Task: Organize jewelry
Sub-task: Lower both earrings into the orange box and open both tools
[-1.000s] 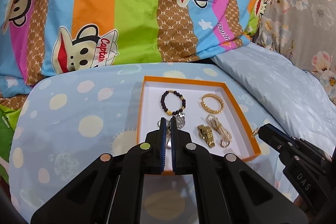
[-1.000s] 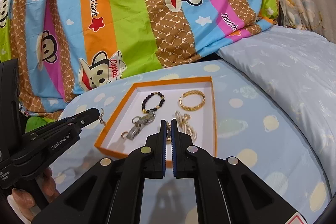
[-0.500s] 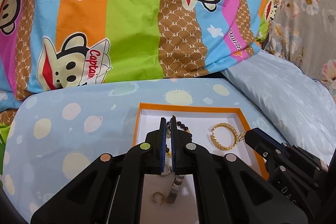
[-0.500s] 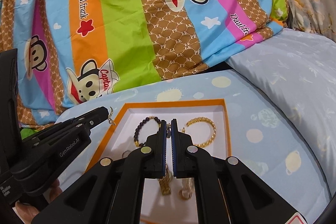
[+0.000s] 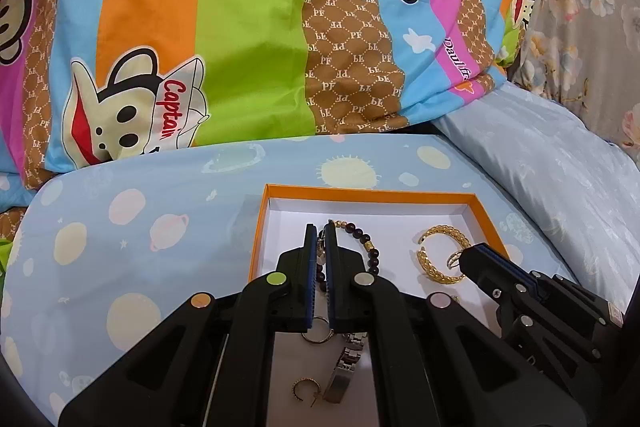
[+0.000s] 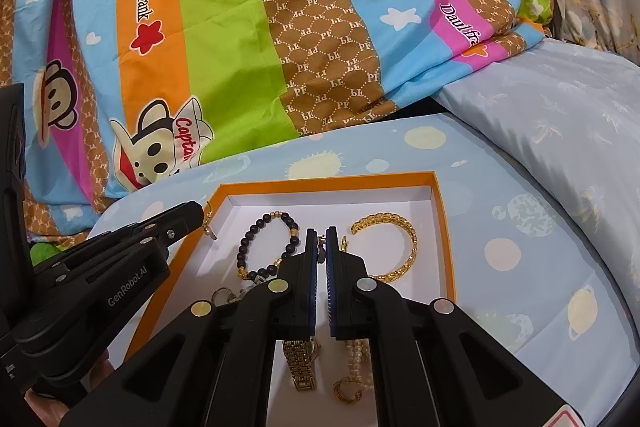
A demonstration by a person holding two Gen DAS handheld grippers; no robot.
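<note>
bare white floor along the box's (image 5: 486, 217) far wall; beaded bracelet (image 5: 362, 243) and gold bangle (image 5: 434, 259) crowd my nearer path.

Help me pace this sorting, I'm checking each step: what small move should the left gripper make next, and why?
Probably ease the left gripper inward and down over the bare far-left corner of the box, then open. It is shut on an earring hanging right at the orange rim, left of the beaded bracelet. The right gripper, shut on a small ring, hangs apart.
</note>
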